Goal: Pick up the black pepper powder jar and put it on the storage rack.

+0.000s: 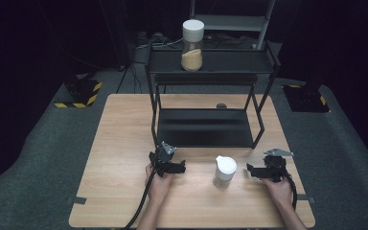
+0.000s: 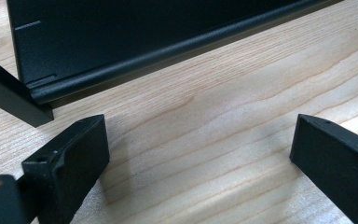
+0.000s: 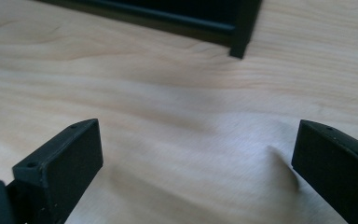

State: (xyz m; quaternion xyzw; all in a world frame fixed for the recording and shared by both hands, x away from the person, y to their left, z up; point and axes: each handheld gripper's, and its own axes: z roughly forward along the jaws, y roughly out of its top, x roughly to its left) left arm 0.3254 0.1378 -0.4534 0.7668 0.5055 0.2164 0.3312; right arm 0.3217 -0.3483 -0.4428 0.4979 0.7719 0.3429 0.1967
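- Dark studio surround, grey carpet running under a pale wooden counter (image 1: 124,143); a black two-tier metal rack (image 1: 206,96) is standing at its far half.
- Item in hand — small clear jar (image 1: 224,171) with a white cap, sitting upright on the counter near the front edge, between the two grippers and nearer the right one, clear of the rack's lower shelf.
- Second jar (image 1: 192,45), taller, white-lidded and part-filled with tan granules, is resting on the rack's top shelf, well apart from the hands.
- Left gripper (image 1: 172,167) — lying low over the counter, jaws standing wide with bare wood between them in the left gripper view; touching nothing.
- Right gripper (image 1: 254,171) — pointing towards the small jar, jaws spread wide and empty in the right gripper view; apart from the jar.
- Handling, by judgement: the small jar is looking light and rigid, with smooth, probably slippery walls; whether glass or plastic I cannot tell, so treat as breakable.
- Suggested hold: across the clear body just below the cap, jaws level, since a high grip on the cap alone is risking a tilt or a loosened lid.
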